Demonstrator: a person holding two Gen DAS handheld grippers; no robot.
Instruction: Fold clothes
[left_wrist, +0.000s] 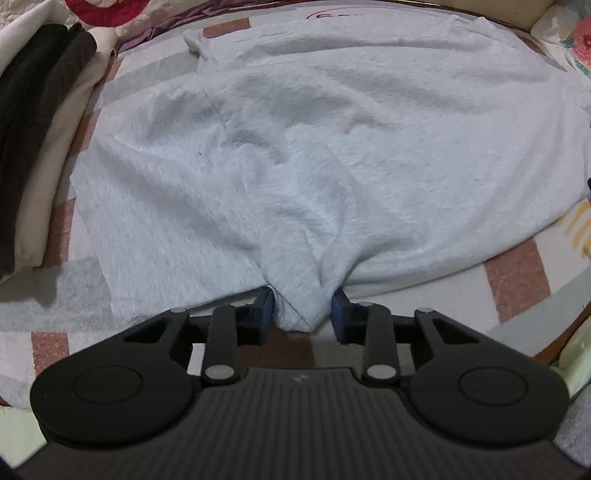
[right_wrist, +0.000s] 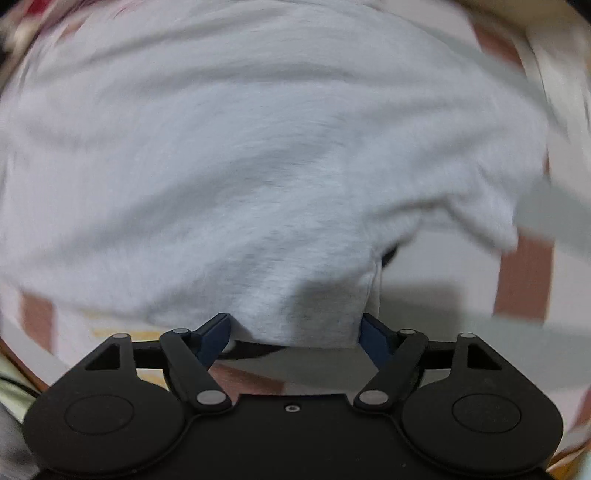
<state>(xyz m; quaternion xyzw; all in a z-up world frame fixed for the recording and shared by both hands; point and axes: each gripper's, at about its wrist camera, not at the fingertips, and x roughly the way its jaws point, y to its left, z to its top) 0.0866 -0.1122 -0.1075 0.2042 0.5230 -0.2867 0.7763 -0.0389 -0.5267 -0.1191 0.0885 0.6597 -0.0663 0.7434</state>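
Observation:
A light grey T-shirt (left_wrist: 314, 147) lies spread over a checked blanket. My left gripper (left_wrist: 302, 312) is shut on a bunched fold of the shirt's near edge, with the cloth pinched between its blue pads (left_wrist: 265, 308). In the right wrist view the same shirt (right_wrist: 258, 147) fills the frame and is blurred by motion. My right gripper (right_wrist: 295, 332) is closed on another stretch of the shirt's near edge, and the cloth hangs between its blue pads (right_wrist: 373, 338).
A stack of folded dark and cream clothes (left_wrist: 33, 147) lies at the left. The pink, white and grey checked blanket (left_wrist: 517, 280) lies under the shirt. A floral quilt (left_wrist: 576, 40) is at the far right. A wooden edge (left_wrist: 565, 339) runs at the right.

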